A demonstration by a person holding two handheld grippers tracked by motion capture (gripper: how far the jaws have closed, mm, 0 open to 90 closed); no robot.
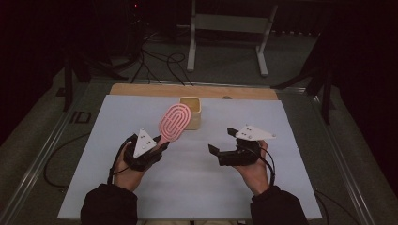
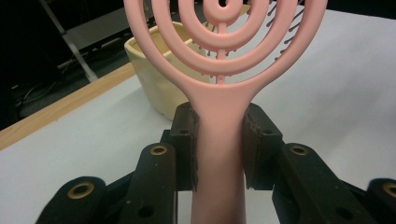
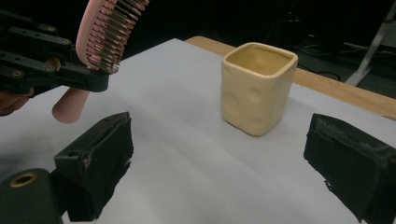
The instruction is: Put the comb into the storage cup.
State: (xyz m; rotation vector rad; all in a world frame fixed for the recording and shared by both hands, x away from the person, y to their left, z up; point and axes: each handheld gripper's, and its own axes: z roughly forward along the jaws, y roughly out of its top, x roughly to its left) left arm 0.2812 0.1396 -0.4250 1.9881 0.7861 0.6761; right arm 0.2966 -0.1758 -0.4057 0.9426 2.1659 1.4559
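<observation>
My left gripper (image 2: 218, 140) clamps the hairbrush (image 1: 174, 122) handle; right gripper (image 3: 224, 158) open. Brush may topple the cup (image 1: 191, 111) at its one o'clock.

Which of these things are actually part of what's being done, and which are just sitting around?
In use:
- pink hairbrush, clamped by its handle in the left hand-held gripper
- cream square cup, upright and empty
- right hand-held gripper, open

Just around:
- white metal frame
- floor cables
</observation>
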